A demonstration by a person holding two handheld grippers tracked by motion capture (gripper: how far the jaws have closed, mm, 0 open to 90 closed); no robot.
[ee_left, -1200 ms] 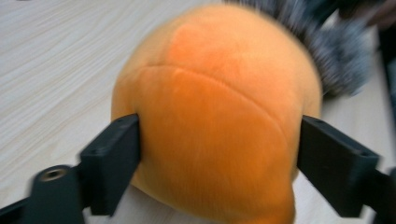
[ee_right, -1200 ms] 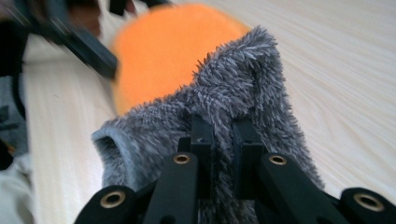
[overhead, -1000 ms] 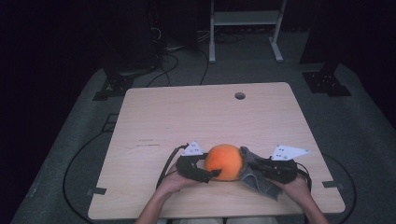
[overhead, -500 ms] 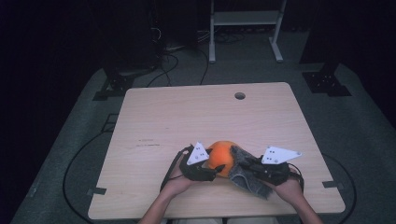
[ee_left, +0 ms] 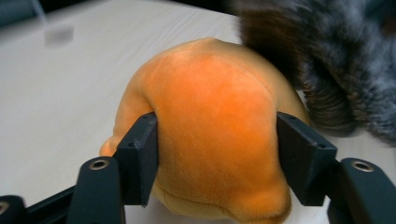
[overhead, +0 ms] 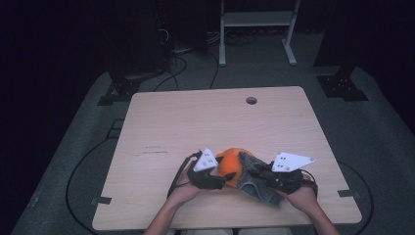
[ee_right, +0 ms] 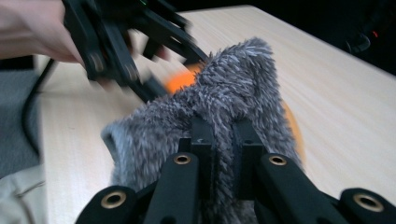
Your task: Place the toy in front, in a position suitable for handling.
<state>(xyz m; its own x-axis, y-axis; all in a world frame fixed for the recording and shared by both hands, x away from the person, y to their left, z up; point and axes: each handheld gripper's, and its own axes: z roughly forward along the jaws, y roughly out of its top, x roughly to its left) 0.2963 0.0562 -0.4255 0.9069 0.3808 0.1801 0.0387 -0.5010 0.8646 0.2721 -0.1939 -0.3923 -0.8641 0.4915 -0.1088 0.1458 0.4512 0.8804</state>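
Left tongs (ee_left: pixel 215 158) clamped across the orange plush ball (ee_left: pixel 210 135), having just been closing onto it; right tongs (ee_right: pixel 219 140) pinched together on the grey furry cover (ee_right: pixel 210 116). Both near the table's (overhead: pixel 195 122) front edge, touching, cover draped over the ball's right side, so peeling goes rightward.

Dim room, lit tabletop, blurred close-ups

The high view looks forward and down on the pale wooden table (overhead: pixel 195 122). Both gripper views sit close, sharing the round orange plush ball (ee_left: pixel 210 135) beside the grey furry cloth (ee_right: pixel 224 102).
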